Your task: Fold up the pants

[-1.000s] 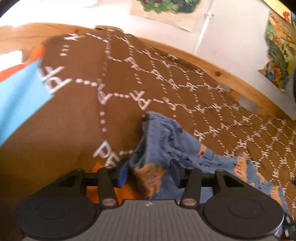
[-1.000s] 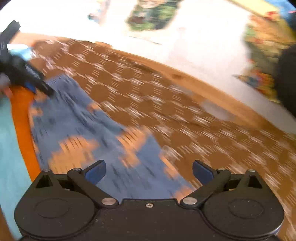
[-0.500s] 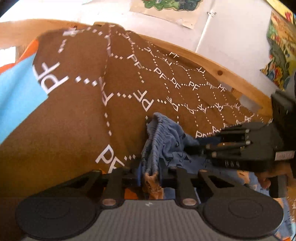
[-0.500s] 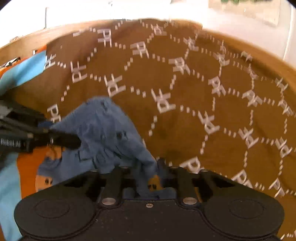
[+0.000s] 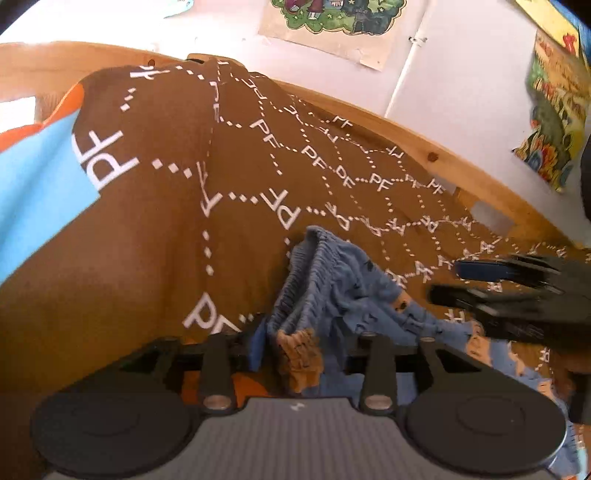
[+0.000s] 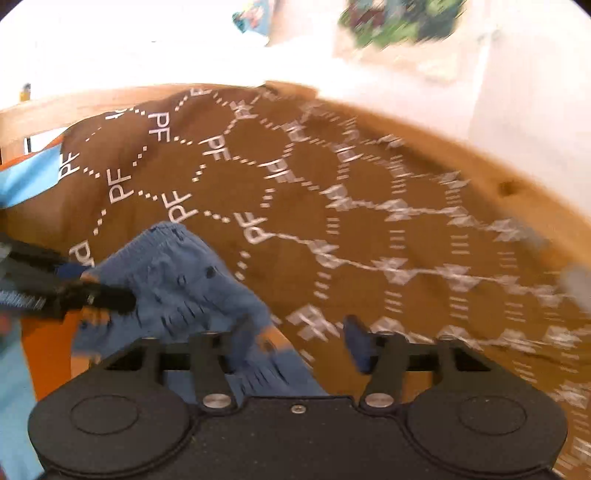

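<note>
Pants (image 5: 332, 288): bunched blue, on brown bed blanket (image 5: 147, 240) | Left gripper (image 5: 299, 350): fingers just reopened, waistband loose between | Right gripper (image 6: 295, 343): fingers just reopened, released | Left view only: wall pictures (image 5: 332, 22) sharp.

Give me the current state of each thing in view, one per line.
Blue pants: bunched on the brown blanket, waistband raised, not folded flat yet.
Left gripper: jaws just opened, cloth between them, pads not pressing.
Right gripper: jaws just opened, off the pants' edge, nothing gripped.
Brown blanket: spread over the bed, rumpled.
Wooden bed frame: bare along the far edge.
</note>
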Demonstrator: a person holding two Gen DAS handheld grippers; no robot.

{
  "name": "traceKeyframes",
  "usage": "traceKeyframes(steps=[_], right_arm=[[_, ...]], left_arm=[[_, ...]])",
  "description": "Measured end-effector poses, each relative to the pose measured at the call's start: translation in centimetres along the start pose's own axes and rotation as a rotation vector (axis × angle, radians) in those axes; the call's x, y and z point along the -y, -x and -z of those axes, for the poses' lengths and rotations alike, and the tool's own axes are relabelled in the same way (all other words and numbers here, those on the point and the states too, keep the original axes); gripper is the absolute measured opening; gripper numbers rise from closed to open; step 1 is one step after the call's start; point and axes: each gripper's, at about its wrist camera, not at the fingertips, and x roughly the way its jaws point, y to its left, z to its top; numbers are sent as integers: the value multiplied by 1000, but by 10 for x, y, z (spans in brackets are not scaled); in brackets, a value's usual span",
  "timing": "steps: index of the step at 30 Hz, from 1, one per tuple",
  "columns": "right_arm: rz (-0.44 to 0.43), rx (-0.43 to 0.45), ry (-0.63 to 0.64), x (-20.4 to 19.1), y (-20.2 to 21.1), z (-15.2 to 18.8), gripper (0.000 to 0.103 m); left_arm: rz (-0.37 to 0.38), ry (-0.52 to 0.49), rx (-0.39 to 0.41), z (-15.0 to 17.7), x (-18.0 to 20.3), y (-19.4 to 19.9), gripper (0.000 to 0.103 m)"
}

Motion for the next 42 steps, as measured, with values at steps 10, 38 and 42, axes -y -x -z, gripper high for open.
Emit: traceKeyframes(steps=[10, 38, 42], right_arm=[[217, -132, -77, -41, 98, 110, 62], [309, 1, -120, -76, 86, 138, 62], [322, 39, -147, -74, 91, 141, 63]], left_arm=[[-86, -33, 10, 9, 21, -1, 59], [-291, -195, -19, 0, 69, 6, 15], [-266, -220, 12, 0, 76, 16, 15]])
